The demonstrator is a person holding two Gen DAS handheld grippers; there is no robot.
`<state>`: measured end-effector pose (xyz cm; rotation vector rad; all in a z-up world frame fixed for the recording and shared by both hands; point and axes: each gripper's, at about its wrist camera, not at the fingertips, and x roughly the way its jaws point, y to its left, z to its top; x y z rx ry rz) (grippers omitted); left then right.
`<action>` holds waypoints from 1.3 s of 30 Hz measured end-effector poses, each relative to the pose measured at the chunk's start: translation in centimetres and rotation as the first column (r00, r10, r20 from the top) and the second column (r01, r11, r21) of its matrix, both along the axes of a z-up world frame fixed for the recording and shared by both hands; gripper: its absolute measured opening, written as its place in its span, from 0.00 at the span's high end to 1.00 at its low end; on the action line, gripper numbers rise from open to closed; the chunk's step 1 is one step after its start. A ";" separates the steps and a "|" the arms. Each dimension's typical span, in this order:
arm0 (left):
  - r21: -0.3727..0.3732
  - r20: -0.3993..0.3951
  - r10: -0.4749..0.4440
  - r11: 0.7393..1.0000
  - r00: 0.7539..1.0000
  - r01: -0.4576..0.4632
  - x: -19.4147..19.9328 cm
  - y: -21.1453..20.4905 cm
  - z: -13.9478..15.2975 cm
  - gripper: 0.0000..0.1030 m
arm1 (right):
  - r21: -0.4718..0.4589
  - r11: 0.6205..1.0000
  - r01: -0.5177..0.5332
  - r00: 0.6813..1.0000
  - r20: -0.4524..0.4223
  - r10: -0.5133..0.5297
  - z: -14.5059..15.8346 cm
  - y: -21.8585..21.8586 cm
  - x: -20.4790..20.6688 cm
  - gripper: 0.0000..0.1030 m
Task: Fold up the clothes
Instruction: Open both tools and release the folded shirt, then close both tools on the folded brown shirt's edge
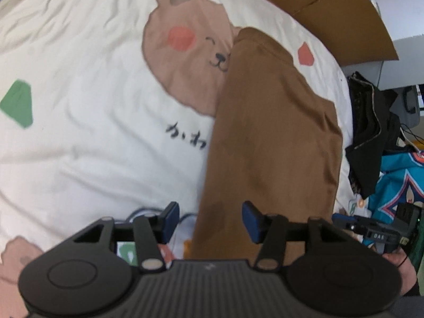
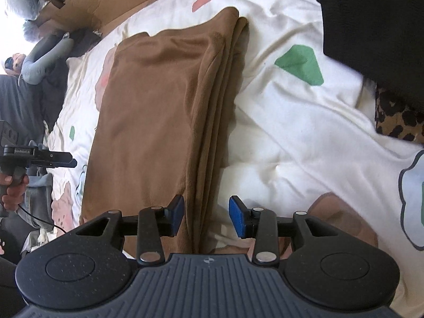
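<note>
Brown fabric, folded into a long neat stack: the brown garment (image 1: 267, 137) lies on the bed, on a white bedspread (image 1: 87, 143) printed with a bear (image 1: 190, 61), close to the bed's near edge. The left tool (image 1: 210, 221) hangs over one end of it, blue pads apart, gripping nothing. The right tool (image 2: 206, 216) sits above the layered side edge, released too, pads clear of the cloth. A cardboard box (image 1: 344, 13) waits at the far edge.
</note>
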<state>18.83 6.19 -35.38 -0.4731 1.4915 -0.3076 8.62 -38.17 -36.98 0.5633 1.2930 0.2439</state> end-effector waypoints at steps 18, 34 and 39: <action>0.002 0.104 -0.014 1.000 0.995 0.013 4.8 -1.7 -0.7 0.43 | 0.016 0.993 0.116 0.987 0.112 -0.117 0.0 -0.8 4.0 0.51; 0.021 0.153 -0.049 0.999 0.987 0.047 7.1 -3.4 -1.1 0.41 | 0.104 0.959 0.264 0.951 0.141 -0.277 -3.5 -2.9 8.1 0.51; 0.019 0.149 -0.025 1.000 0.989 0.022 7.4 -3.1 -1.7 0.41 | 0.162 0.943 0.290 0.944 0.115 -0.310 -5.0 -3.1 8.4 0.51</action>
